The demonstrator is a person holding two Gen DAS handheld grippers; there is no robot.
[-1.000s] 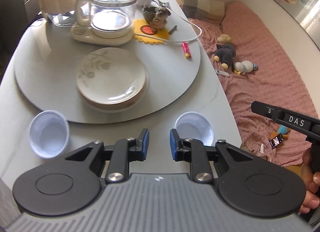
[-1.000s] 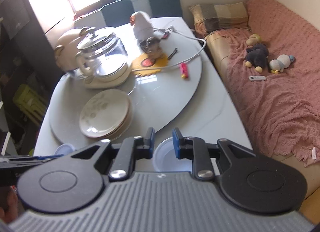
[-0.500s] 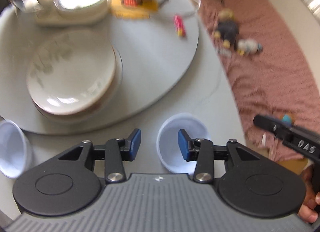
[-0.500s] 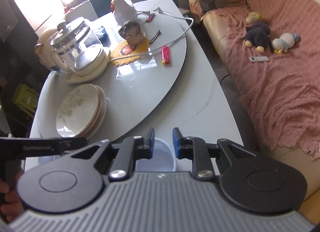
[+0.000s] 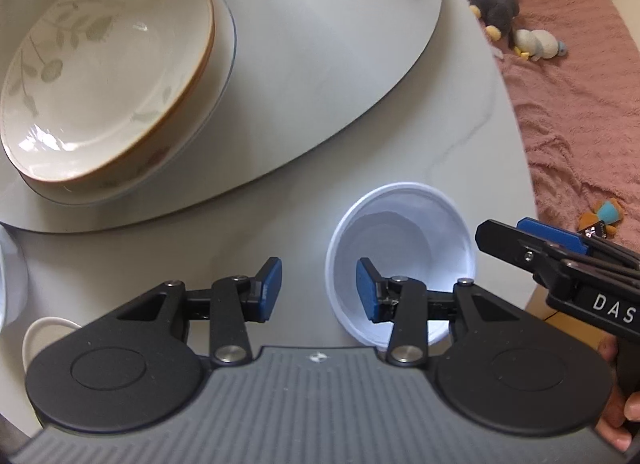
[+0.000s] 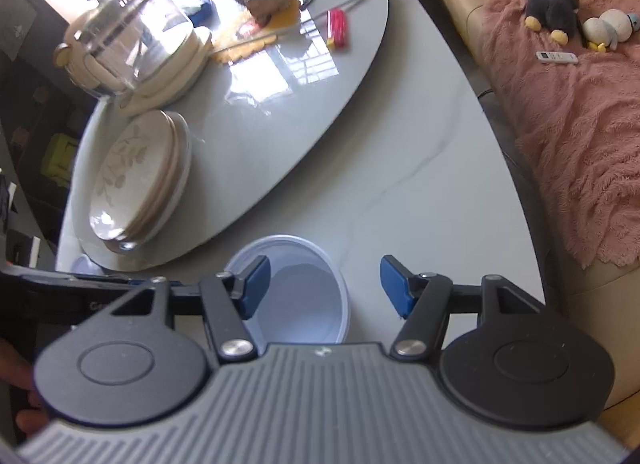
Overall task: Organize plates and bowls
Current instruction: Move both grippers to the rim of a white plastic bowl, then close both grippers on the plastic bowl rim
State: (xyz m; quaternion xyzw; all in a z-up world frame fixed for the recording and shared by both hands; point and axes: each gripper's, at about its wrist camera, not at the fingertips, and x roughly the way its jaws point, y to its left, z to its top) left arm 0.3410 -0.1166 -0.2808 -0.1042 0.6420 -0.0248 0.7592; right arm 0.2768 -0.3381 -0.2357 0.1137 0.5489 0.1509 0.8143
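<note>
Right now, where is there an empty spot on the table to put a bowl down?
Bare room: the turntable between the plate stack and red lighter. Crowded at the back around the glass kettle, and near the white bowl.

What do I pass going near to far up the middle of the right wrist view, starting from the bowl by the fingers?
White bowl → bare table edge → turntable rim → red lighter.

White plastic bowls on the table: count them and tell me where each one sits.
2. One white bowl sits near the front edge of the table. The second white bowl peeks out at far left, beside the plate stack. More may be hidden out of view.
</note>
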